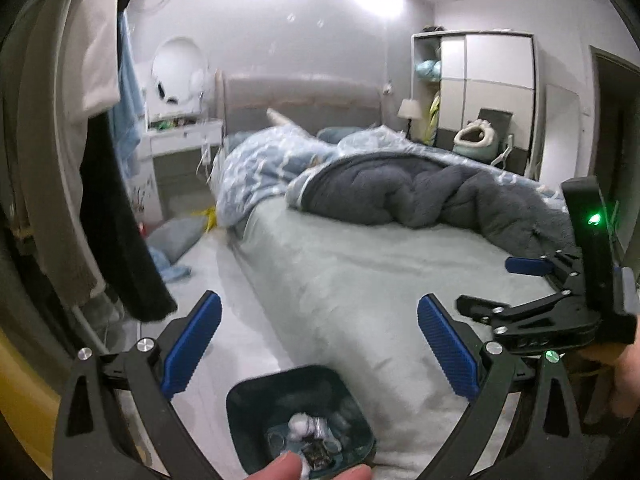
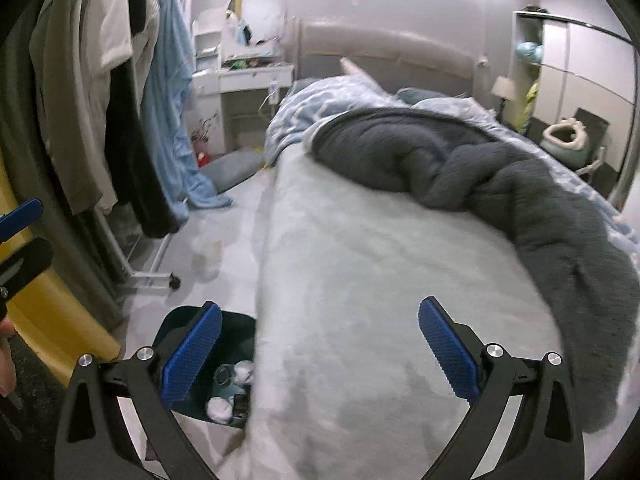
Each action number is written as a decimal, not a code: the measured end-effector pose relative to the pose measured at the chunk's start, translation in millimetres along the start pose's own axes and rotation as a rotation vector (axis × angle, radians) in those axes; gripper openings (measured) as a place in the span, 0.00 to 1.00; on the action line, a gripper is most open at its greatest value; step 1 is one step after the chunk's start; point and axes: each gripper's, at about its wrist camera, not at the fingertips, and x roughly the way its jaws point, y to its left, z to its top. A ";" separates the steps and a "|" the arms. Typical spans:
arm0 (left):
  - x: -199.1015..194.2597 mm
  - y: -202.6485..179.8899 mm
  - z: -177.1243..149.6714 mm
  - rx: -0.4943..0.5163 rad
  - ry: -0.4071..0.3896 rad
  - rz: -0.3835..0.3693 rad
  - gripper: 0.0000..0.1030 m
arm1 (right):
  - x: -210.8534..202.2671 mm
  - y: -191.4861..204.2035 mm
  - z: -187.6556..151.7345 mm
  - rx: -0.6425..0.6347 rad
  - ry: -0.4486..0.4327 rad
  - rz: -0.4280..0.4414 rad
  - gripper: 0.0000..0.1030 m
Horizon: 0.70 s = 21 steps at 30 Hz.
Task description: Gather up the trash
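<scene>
A dark teal trash bin (image 1: 256,408) stands on the floor beside the bed, holding crumpled white tissues (image 1: 306,426) and a small dark wrapper (image 1: 316,456). My left gripper (image 1: 320,350) is open and empty, above the bin. The bin also shows in the right wrist view (image 2: 236,332), with white tissues (image 2: 219,407) inside. My right gripper (image 2: 320,350) is open and empty over the bed's near corner, to the right of the bin. The right gripper's body also shows at the right edge of the left wrist view (image 1: 520,280).
A bed (image 2: 380,260) with a pale green sheet and a rumpled grey-blue duvet (image 2: 460,160) fills the middle. A clothes rack with hanging garments (image 2: 100,100) stands on the left. A white dresser (image 2: 248,76), a wardrobe (image 1: 480,88) and a floor cushion (image 2: 232,168) lie beyond.
</scene>
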 end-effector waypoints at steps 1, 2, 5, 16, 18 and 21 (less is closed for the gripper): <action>-3.4 -3.1 2.0 -0.003 -0.013 -0.014 0.97 | -7.0 -5.1 -2.0 0.004 -0.009 -0.010 0.97; -7.6 -6.7 4.2 -0.010 -0.024 -0.035 0.97 | -13.2 -9.2 -5.0 0.008 -0.017 -0.021 0.97; -17.2 -19.0 9.0 -0.006 -0.056 -0.062 0.97 | -34.7 -26.6 -24.3 0.034 -0.047 -0.059 0.97; -26.8 -59.3 2.9 0.041 -0.070 -0.075 0.97 | -68.0 -46.8 -63.5 0.094 -0.117 -0.116 0.97; -29.0 -61.4 -0.1 0.047 -0.082 -0.079 0.97 | -69.2 -51.2 -72.4 0.113 -0.132 -0.115 0.97; -29.9 -63.7 -2.7 0.052 -0.101 -0.053 0.97 | -74.9 -57.3 -74.0 0.156 -0.166 -0.108 0.97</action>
